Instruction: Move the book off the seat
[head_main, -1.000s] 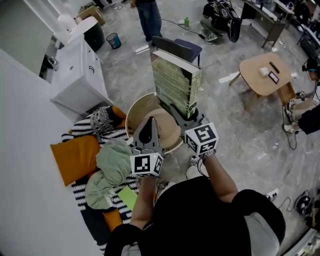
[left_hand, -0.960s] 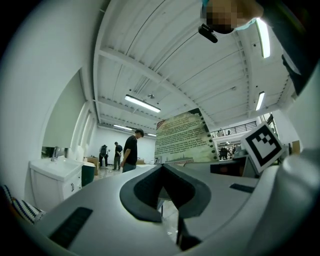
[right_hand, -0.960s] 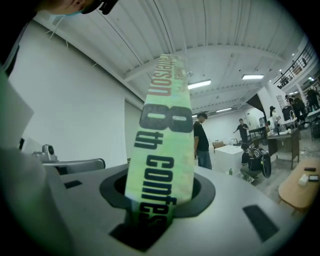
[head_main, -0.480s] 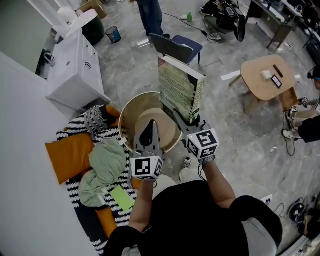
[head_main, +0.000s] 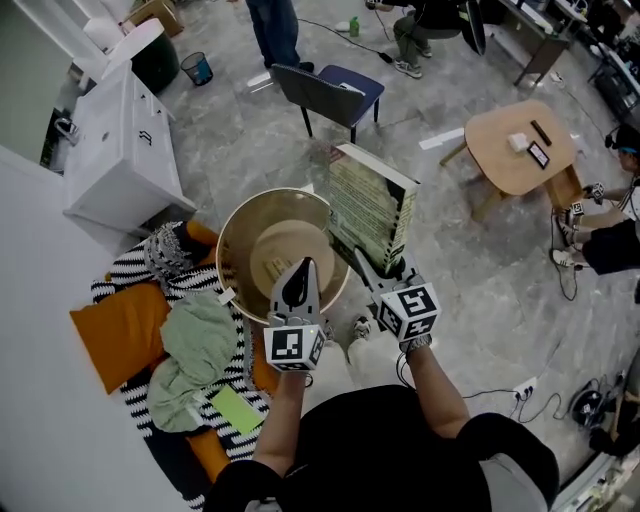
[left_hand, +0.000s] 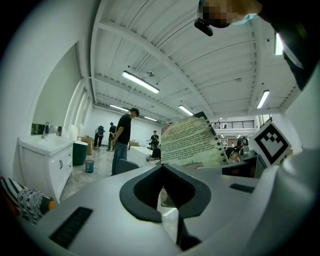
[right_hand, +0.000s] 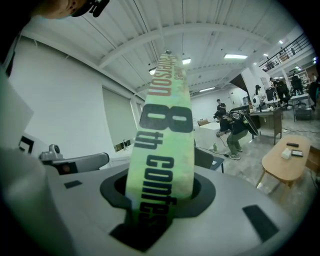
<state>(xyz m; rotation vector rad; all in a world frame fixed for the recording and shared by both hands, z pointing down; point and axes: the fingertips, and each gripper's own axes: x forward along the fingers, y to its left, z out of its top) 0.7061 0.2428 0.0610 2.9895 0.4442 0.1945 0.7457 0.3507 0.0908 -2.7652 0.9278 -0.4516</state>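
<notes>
Holding the book (head_main: 370, 215) up in the air, just right of the round seat (head_main: 262, 250).
Gripping the book's bottom end tight with the right gripper (head_main: 385, 272), green spine upright. Pointing the left gripper (head_main: 298, 272), pinched together and empty, over the seat's near rim. Farther off, a blue chair (head_main: 330, 88) and a round table (head_main: 515, 145).
</notes>
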